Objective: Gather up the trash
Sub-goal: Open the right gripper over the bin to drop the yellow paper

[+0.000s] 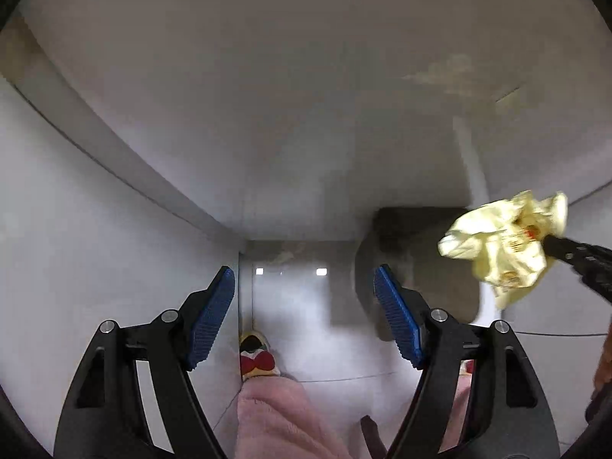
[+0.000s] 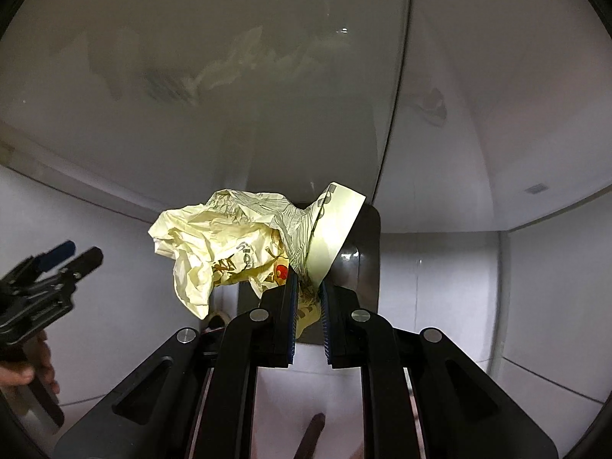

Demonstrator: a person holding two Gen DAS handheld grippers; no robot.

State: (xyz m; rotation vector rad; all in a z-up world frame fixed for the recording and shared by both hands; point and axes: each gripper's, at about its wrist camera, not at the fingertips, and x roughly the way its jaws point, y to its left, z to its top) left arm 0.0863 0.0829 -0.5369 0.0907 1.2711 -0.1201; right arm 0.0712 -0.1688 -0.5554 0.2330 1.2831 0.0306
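- While both grippers point steeply down at a pale glossy floor (image 1: 306, 114), the holdings are as follows.
- Right gripper (image 2: 308, 298): 2 blue-padded fingers (image 2: 291, 306) pressed almost together, pinching a wrapper (image 2: 214, 244) by its lower edge.
- Wrapper: crumpled pale yellow paper, red and brown print, 1 flat flap sticking up to the right; it bulges left and above the fingertips, held clear of the floor. In the left wrist view it (image 1: 505, 244) sits at the right edge on the tip of the right gripper (image 1: 550, 243).
- Left gripper (image 1: 304, 313): jaws spread wide, blue pads (image 1: 212, 317) well apart, nothing between them. In the right wrist view it (image 2: 72, 254) shows at the left edge, a hand (image 2: 26, 363) on its grip.
- Dark rounded object (image 2: 369, 252): directly behind the wrapper; identity unclear.
- Floor: faint reflection of the wrapper in the gloss.
- Person: pink fleece trouser leg (image 1: 275, 417) and 1 slipper (image 1: 258, 359) with a red bow, low between the left fingers.
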